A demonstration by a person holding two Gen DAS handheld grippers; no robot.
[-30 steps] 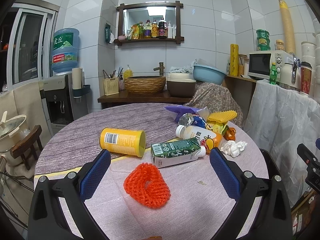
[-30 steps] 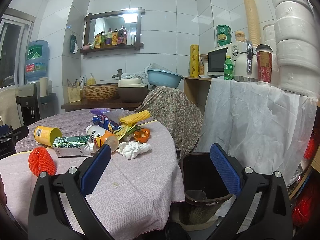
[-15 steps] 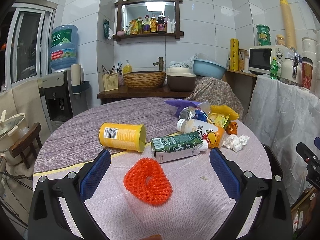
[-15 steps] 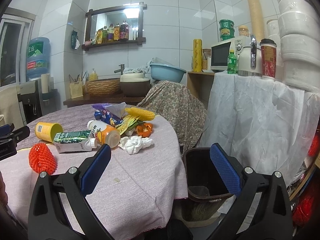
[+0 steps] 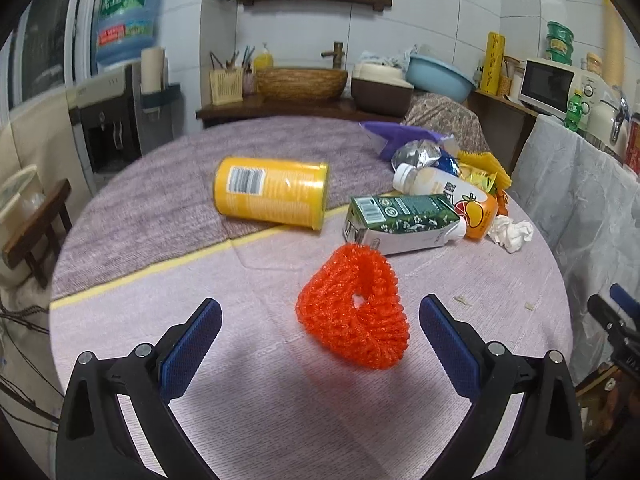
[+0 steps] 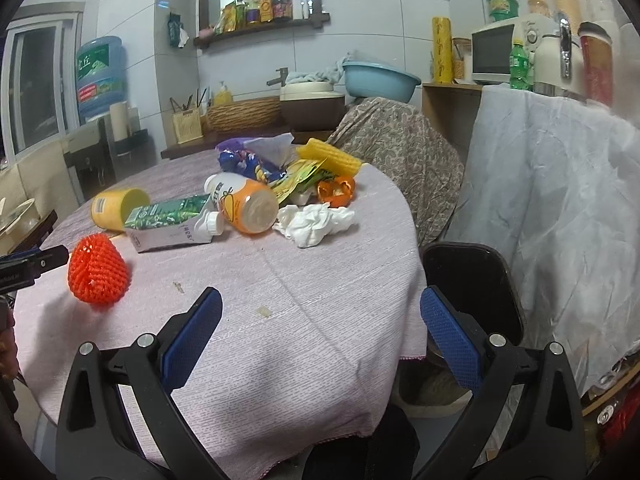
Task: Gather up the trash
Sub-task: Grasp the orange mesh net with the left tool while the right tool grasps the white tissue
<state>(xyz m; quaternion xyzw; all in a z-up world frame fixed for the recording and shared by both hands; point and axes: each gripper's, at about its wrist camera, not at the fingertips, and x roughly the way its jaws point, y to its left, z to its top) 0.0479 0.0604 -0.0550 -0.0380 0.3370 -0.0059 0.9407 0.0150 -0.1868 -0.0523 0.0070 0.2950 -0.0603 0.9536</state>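
Note:
Trash lies on a round table with a pink cloth (image 5: 248,360). An orange foam fruit net (image 5: 354,306) lies just ahead of my open, empty left gripper (image 5: 320,340); it also shows in the right wrist view (image 6: 98,270). Behind it lie a yellow can (image 5: 272,192), a green carton (image 5: 400,220), a juice bottle (image 5: 452,196), a crumpled tissue (image 5: 512,232) and snack wrappers (image 5: 420,152). My right gripper (image 6: 320,332) is open and empty over the table's near edge. A black trash bin (image 6: 468,280) stands on the floor right of the table.
A chair draped in patterned fabric (image 6: 400,152) stands behind the table. A white-covered counter (image 6: 560,184) with a microwave (image 6: 492,54) is on the right. A water dispenser (image 5: 120,104) and a wooden stool (image 5: 36,236) stand to the left.
The left gripper has moved forward and tilted down toward the orange foam net, which now looks larger. The right gripper has moved closer over the table. Both stay open.

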